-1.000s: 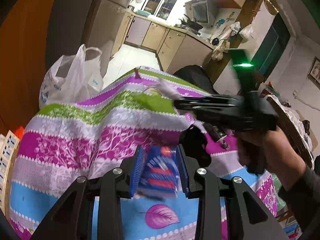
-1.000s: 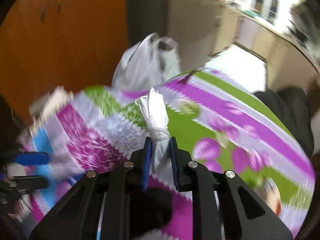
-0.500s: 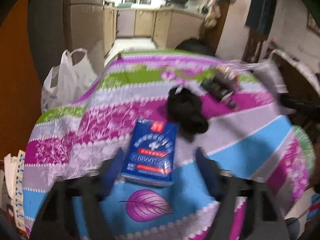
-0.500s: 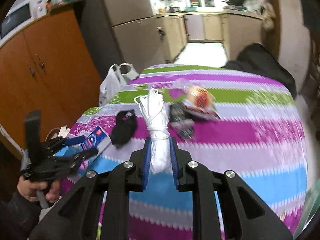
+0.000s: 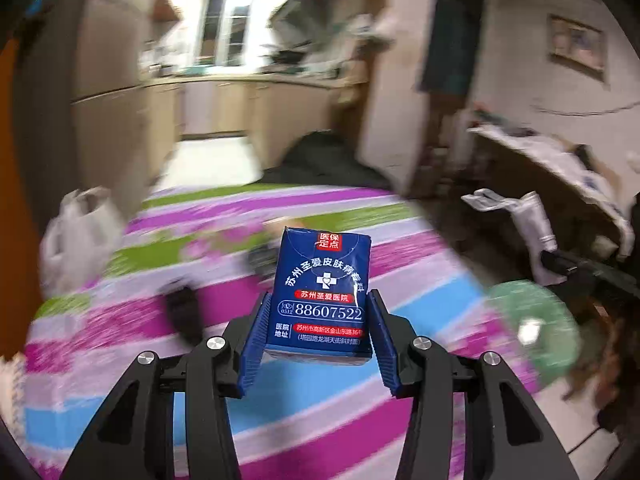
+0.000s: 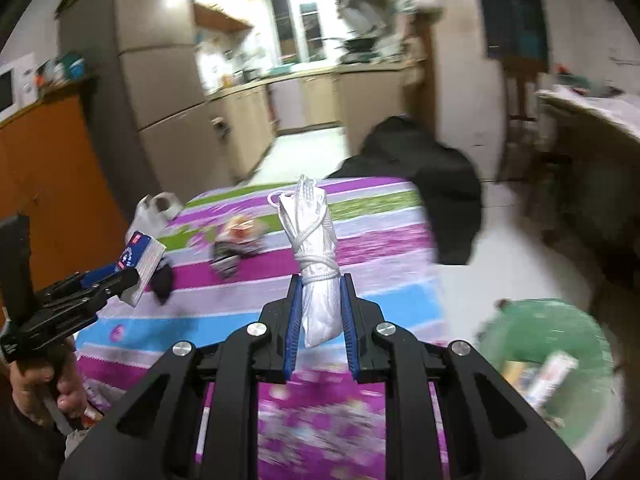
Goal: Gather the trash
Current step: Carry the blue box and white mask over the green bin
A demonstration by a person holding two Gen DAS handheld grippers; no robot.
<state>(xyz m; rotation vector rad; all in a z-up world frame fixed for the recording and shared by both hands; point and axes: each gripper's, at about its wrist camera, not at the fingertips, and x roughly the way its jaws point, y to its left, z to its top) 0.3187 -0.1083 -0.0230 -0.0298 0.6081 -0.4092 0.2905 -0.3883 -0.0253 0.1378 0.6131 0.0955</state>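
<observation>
Clamping a blue box (image 5: 322,292) between left tongs (image 5: 318,334), right tongs (image 6: 320,312) pinching a white tied bundle (image 6: 316,256).

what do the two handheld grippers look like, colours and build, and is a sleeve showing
Both the left gripper and the right gripper are matte black angular linkages with silver bolt heads and ribbed blue finger pads. The left one has a black upright handle. A dark sleeve shows at the wrist below it.
</observation>
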